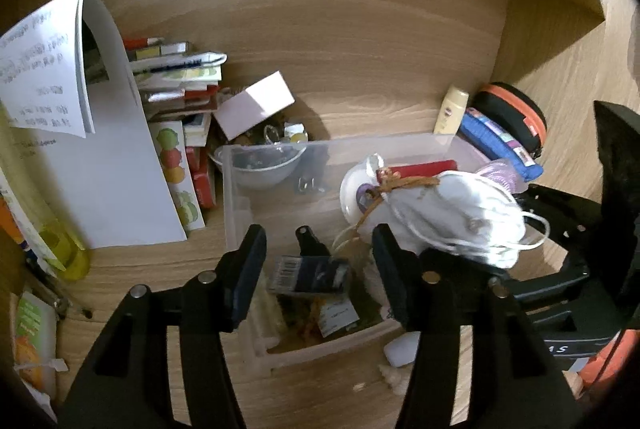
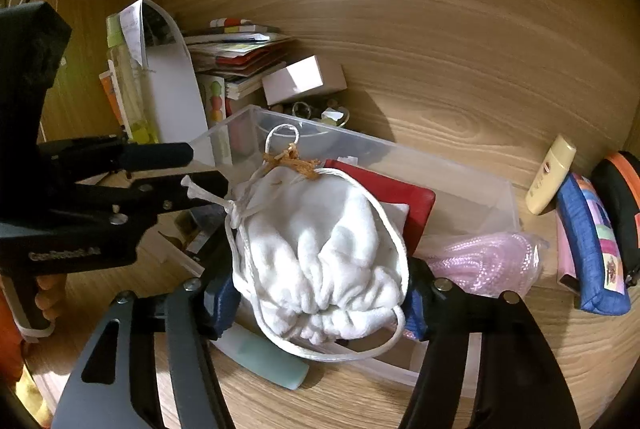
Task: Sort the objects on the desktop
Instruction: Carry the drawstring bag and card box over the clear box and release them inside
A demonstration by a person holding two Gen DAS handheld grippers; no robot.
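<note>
The right gripper (image 2: 320,293) has its jaws squeezed on a soft white pouch (image 2: 320,249), holding it over the clear box (image 2: 460,169) on the table (image 2: 460,101); the left gripper (image 1: 318,269) hangs over the same box, jaws apart, nothing in them.

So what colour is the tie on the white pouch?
Orange-brown tie, clearest in the right wrist view, on the white pouch.

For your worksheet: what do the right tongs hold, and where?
The right tongs grip the white drawstring pouch by its bunched lower end, over the clear bin.
</note>
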